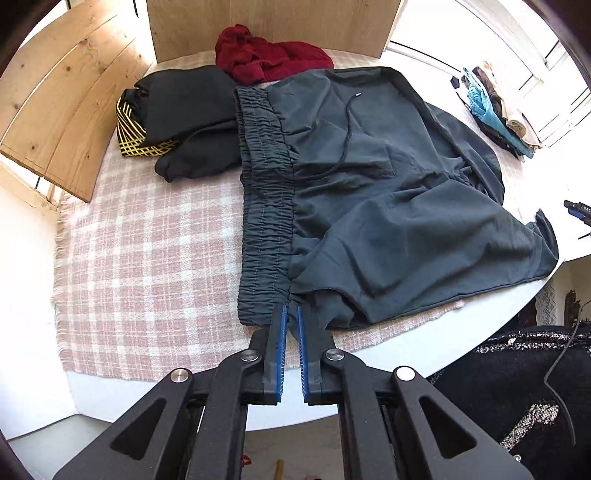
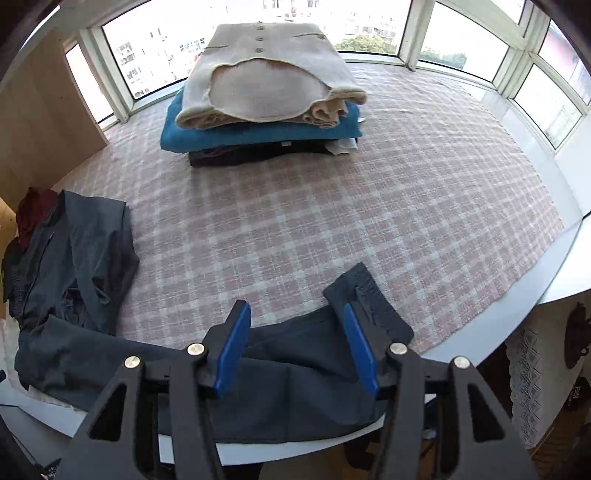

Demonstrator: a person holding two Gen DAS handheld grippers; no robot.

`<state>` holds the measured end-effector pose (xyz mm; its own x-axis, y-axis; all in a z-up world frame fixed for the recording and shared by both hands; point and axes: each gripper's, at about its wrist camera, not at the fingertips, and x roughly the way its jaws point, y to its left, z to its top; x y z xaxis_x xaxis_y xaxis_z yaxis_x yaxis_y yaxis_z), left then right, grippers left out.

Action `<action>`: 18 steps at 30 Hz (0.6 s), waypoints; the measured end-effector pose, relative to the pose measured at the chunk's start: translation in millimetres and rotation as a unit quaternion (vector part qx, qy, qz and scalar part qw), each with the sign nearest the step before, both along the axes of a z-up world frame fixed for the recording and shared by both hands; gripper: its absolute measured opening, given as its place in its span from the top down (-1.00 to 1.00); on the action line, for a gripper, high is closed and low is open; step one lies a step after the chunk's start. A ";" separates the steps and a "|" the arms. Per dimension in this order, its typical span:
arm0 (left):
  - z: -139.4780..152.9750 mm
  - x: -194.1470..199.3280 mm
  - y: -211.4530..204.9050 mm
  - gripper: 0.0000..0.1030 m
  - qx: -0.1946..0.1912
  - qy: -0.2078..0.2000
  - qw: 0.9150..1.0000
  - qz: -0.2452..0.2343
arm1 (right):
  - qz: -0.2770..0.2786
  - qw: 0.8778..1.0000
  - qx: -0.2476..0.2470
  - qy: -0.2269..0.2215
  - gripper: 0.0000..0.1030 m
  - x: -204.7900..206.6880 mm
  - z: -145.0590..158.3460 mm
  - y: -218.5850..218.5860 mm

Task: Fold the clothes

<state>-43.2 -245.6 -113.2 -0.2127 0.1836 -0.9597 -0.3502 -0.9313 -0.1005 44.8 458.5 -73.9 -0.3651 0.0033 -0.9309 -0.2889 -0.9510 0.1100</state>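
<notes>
Here, plaid cloth point(image 2: 369, 206), bright windows point(image 2: 461, 33), left gripper point(image 1: 291, 314) fingers pinching trousers point(image 1: 388, 192), right gripper point(image 2: 295, 321) spread.

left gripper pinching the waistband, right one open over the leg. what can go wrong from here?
1. The left gripper holds only the near corner of the trousers' waistband; a pull may slip it free or bunch the fabric.
2. The right gripper is open, and the leg under it hangs over the table edge, so it could slide off.
3. The drawstring lies loose on top and may get folded in.
</notes>
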 end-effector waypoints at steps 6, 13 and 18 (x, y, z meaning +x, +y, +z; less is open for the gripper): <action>-33.8 -74.2 49.3 0.88 0.017 0.038 0.999 -0.021 | 0.172 0.984 -0.031 -0.043 -0.01 -63.5 -73.0 -143.4; -74.9 -130.6 94.2 0.86 0.021 0.017 0.998 -0.060 | 0.198 0.975 -0.072 -0.074 0.00 -75.9 -105.9 -179.1; -101.7 -142.2 102.3 0.86 0.006 -0.013 0.997 -0.077 | 0.225 0.970 -0.071 -0.053 0.88 -74.8 -105.0 -189.0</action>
